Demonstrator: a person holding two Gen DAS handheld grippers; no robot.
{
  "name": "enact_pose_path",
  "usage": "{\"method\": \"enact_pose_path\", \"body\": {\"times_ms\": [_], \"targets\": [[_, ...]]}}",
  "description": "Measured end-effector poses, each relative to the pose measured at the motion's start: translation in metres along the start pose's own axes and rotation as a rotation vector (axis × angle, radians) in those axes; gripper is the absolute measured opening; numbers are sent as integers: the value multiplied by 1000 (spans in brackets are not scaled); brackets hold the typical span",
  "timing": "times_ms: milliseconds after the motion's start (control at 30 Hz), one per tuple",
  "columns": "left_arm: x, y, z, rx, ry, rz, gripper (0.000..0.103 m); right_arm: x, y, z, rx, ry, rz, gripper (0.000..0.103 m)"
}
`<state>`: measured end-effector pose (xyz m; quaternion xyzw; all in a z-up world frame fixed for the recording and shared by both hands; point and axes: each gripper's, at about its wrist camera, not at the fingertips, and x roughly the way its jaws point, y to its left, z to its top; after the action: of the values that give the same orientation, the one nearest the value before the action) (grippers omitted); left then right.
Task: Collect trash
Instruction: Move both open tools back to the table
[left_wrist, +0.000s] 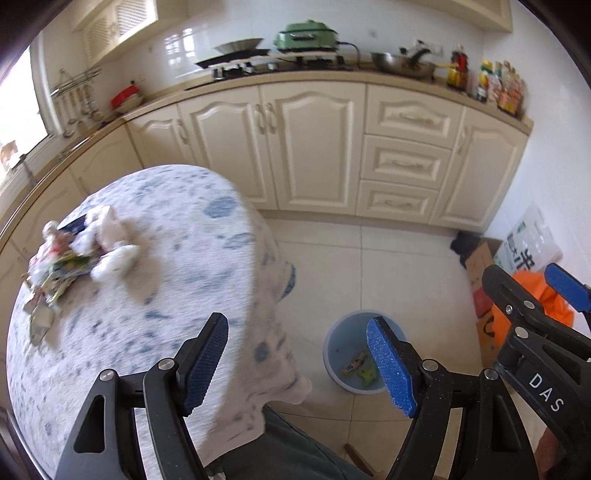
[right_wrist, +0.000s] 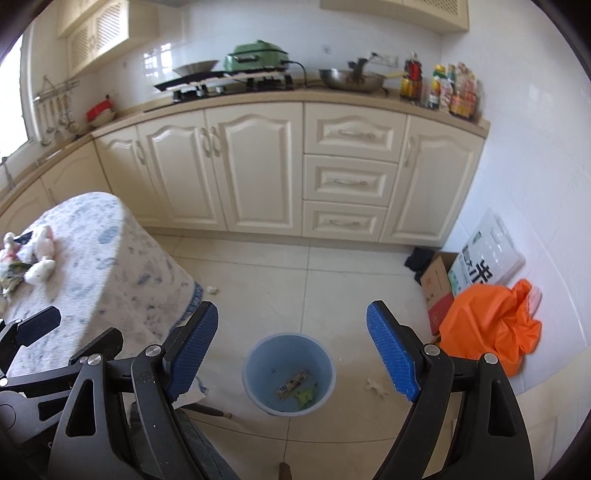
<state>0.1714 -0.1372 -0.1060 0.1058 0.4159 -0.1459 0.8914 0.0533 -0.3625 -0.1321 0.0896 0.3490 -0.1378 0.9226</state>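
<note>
— What's the room like?
— A kitchen: cream cabinets (right_wrist: 255, 166) along the back wall, a green electric cooker (right_wrist: 258, 55) and a steel wok (right_wrist: 351, 80) up on the counter, pale floor tiles (right_wrist: 295, 266) below.
— And the trash?
— Most of it sits in a pile (left_wrist: 70, 254) of crumpled tissues and wrappers on the worktop (left_wrist: 177, 280), which is draped in a white cloth with blue flecks. A blue bin (right_wrist: 290, 373) stands on the floor just beside the cloth's hanging corner, with a couple of wrappers (right_wrist: 295, 387) already lying in its bottom. Two small white scraps are on the tiles: one (right_wrist: 211, 289) near the cloth's edge, another (right_wrist: 376, 386) to the right of the bin.
— The hand-held grippers?
— The right hand-held gripper (right_wrist: 291, 360) hovers above the bin, its blue pads spread wide apart and holding nothing. The left hand-held gripper (left_wrist: 299, 363) is over the worktop's near edge, jaws likewise apart and empty.
— Anything else on the floor?
— An orange plastic bag (right_wrist: 487, 325) against the right wall, next to a cardboard box (right_wrist: 437, 288) and a white printed sack (right_wrist: 487, 254).
</note>
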Motion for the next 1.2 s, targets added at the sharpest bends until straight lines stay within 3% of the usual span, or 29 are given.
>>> {"method": "enact_pose_path", "body": {"times_ms": [133,367,700,1000,1200], "targets": [[-22,24,-11,-58,-29,38,79,-10,24,7,-44,-37,46,87],[-56,75,-32,-201,-56,126,80,-24,86,14,-163,-87,171,91],[-88,152,-57,-406,-53,260,81,-29,172,20,-303,-89,316,94],[-79,209,-61,-519,-25,326,87,-4,238,27,-395,-35,379,96],[-44,247,-44,-538,18,344,89,28,284,35,-460,16,387,96]]}}
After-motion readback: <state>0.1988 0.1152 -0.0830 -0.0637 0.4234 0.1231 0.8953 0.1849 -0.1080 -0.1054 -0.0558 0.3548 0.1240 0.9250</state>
